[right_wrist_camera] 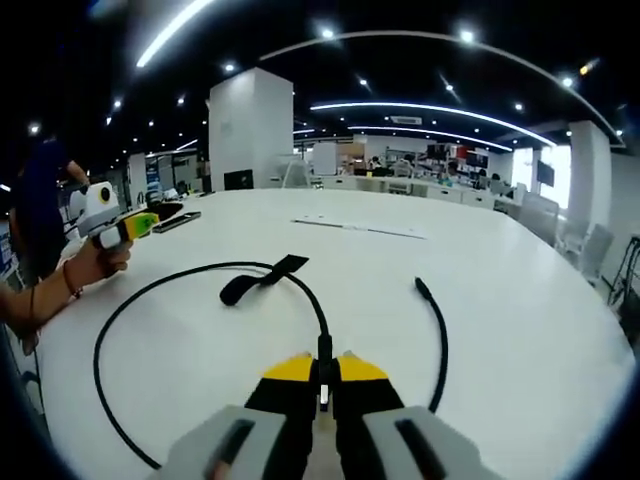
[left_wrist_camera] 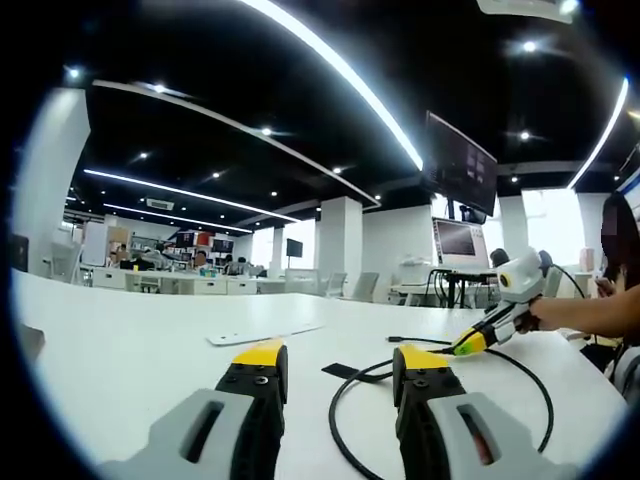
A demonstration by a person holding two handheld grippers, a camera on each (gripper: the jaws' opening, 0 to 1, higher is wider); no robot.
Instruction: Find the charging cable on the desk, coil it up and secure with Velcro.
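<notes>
A black charging cable (right_wrist_camera: 190,276) lies in a wide loop on the white desk (right_wrist_camera: 520,300), one plug end (right_wrist_camera: 421,287) free at the right. A black Velcro strap (right_wrist_camera: 262,278) sits on the cable at the loop's far side. My right gripper (right_wrist_camera: 325,368) is shut on the cable near the desk's edge. In the left gripper view it comes in from the right (left_wrist_camera: 468,344), held by a hand, pinching the cable (left_wrist_camera: 545,400). My left gripper (left_wrist_camera: 340,355) stands open above the desk, short of the strap (left_wrist_camera: 345,371), nothing between its jaws. It appears at the left (right_wrist_camera: 125,228).
A flat white strip (left_wrist_camera: 262,333) lies further out on the desk. A dark flat object (right_wrist_camera: 176,221) rests beside the left gripper. A person's forearm (right_wrist_camera: 40,290) reaches in at the desk's edge. Office desks, chairs and screens stand behind.
</notes>
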